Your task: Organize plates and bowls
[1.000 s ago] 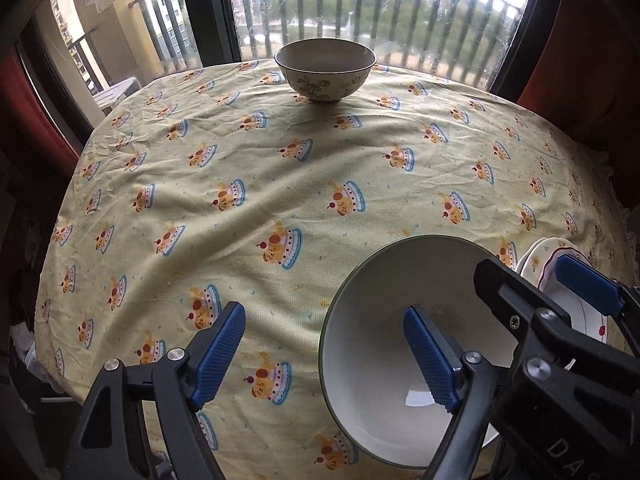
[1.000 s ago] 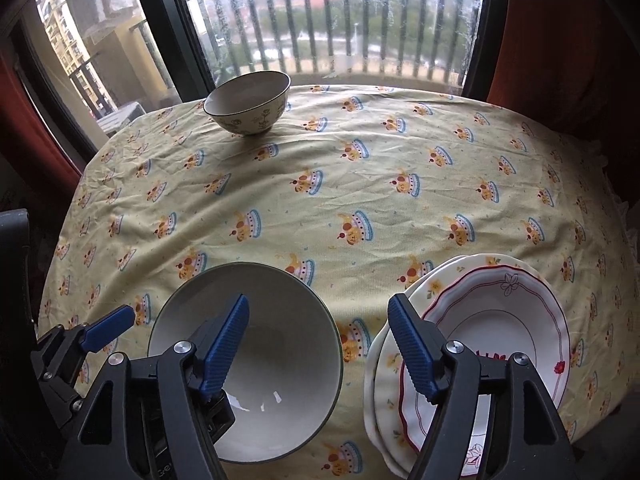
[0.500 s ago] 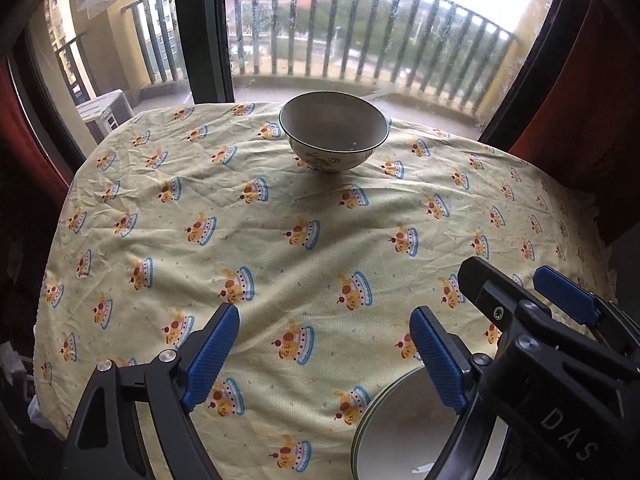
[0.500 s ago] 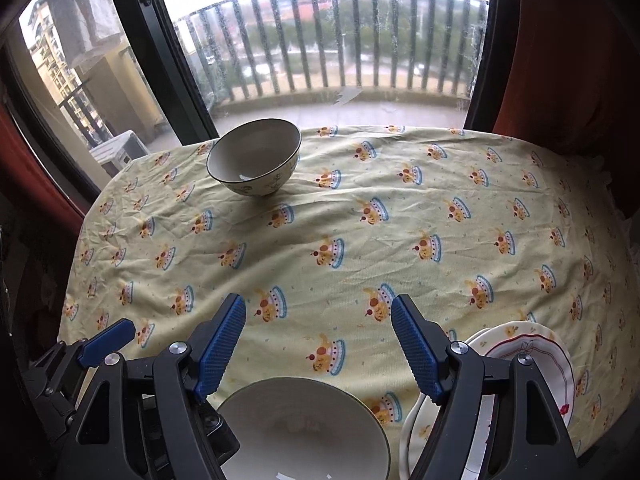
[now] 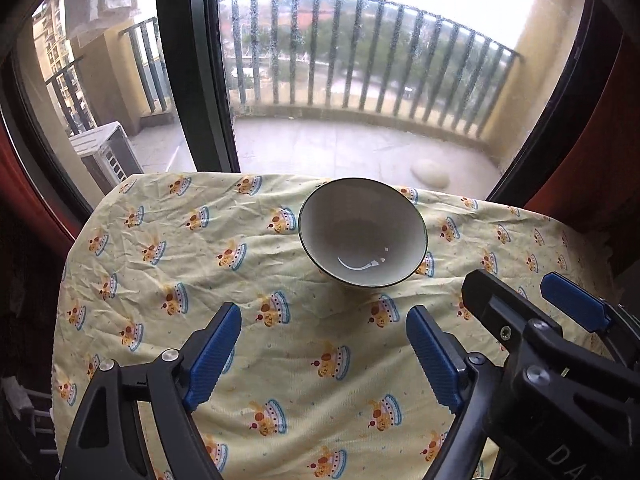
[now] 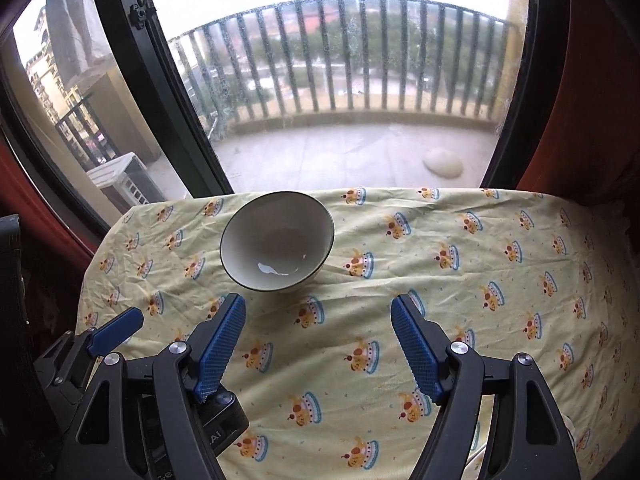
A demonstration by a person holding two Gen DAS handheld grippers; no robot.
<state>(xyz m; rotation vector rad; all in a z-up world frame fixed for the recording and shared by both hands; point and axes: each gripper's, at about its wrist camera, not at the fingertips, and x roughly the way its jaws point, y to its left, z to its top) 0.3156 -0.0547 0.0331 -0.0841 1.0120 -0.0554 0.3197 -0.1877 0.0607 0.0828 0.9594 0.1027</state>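
A white bowl with a dark rim [image 5: 362, 232] stands upright at the far side of the table, empty; it also shows in the right wrist view [image 6: 277, 236]. My left gripper [image 5: 324, 354] is open and empty, short of the bowl and a little left of it. My right gripper [image 6: 318, 344] is open and empty, short of the bowl and to its right. The right gripper's fingers [image 5: 574, 306] show at the right of the left wrist view. The near bowl and the plates are out of view.
The table wears a yellow cloth with a crown print [image 5: 168, 264]. A window with a dark frame [image 5: 188, 64] and a balcony railing stand right behind the far table edge. Red curtains [image 6: 592, 100] hang at both sides.
Both grippers have moved forward over the table toward the far bowl. The near bowl and the plates have dropped out of view below. Both grippers stay open.
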